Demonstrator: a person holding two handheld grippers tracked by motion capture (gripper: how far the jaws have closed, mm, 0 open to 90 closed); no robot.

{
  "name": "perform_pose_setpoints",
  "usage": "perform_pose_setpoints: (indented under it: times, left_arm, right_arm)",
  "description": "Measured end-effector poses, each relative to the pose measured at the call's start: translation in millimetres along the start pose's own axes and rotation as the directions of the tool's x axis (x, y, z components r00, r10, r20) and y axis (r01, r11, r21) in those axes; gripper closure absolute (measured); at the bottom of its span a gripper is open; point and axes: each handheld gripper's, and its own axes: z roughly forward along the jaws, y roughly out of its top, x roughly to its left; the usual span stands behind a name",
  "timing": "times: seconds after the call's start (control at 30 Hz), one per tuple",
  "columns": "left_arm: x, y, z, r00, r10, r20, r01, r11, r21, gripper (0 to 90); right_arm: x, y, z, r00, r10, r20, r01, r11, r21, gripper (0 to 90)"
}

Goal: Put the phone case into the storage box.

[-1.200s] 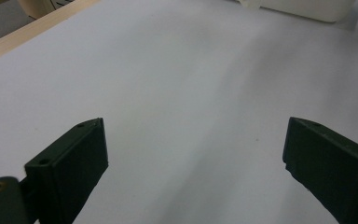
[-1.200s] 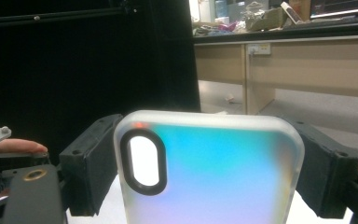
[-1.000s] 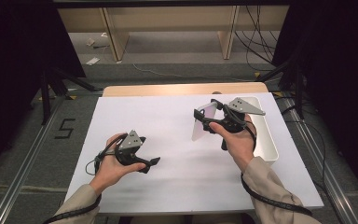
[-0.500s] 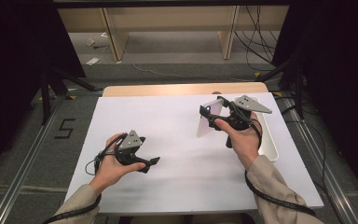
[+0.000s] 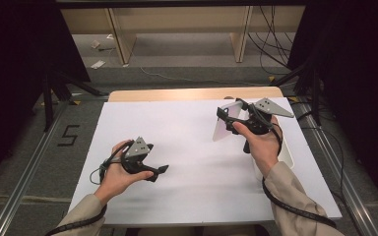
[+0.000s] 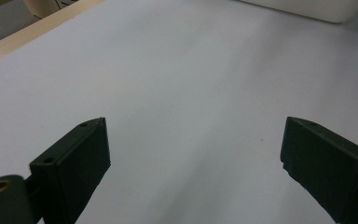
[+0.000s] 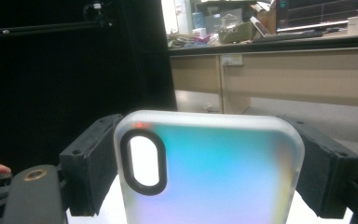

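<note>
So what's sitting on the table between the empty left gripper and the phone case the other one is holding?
Nothing: in the high view, only bare white table top lies between the left gripper and the phone case held up in the right gripper.

Frosted, iridescent plastic phone case (image 7: 209,172)

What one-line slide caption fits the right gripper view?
Right tongs clamp a translucent iridescent phone case by its side edges, camera cutout upward.

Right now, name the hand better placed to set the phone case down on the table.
Right: the right gripper already clamps the phone case above the table; the left gripper rests open, empty.
</note>
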Motion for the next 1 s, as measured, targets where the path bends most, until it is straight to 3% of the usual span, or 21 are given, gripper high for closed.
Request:
perform_pose_setpoints:
  times: [1.0]
  left_arm:
    - [0.2,0.5,-0.5,1.0000,0.002,-0.004,-0.002,1.0000,0.000,7.8]
  right_arm:
    - [-18.4,9.2,-11.6,0.9975,0.010,0.069,-0.008,0.9997,-0.025,18.7]
